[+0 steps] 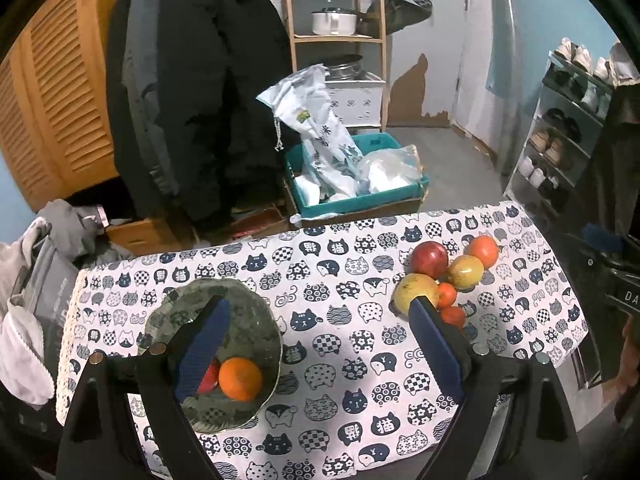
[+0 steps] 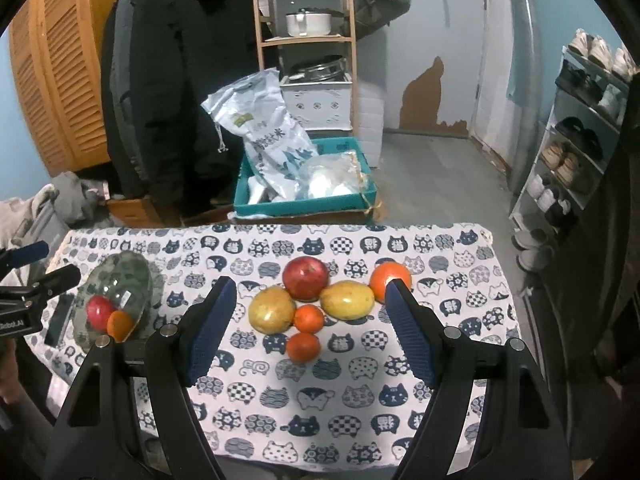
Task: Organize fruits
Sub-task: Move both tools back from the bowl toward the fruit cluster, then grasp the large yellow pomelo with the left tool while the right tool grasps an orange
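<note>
A grey-green patterned bowl [image 1: 248,312] sits on the left of the cat-print table and holds an orange [image 1: 240,379] and a red fruit [image 1: 209,378]; the bowl also shows in the right wrist view [image 2: 124,272]. My left gripper [image 1: 320,304] is open and empty above the table, its left finger over the bowl. A fruit cluster lies on the right: red apple [image 2: 305,278], two yellow fruits [image 2: 272,309] [image 2: 347,299], a large orange [image 2: 387,276] and two small oranges [image 2: 308,318] [image 2: 303,347]. My right gripper [image 2: 310,288] is open and empty, hovering just before the cluster.
The tablecloth [image 2: 360,400] covers a small table with edges close on all sides. A dark phone [image 2: 59,324] lies left of the bowl. Behind the table are a teal crate [image 2: 308,200] with bags, a hanging black coat [image 2: 176,80], a wooden shelf and a shoe rack [image 2: 580,140].
</note>
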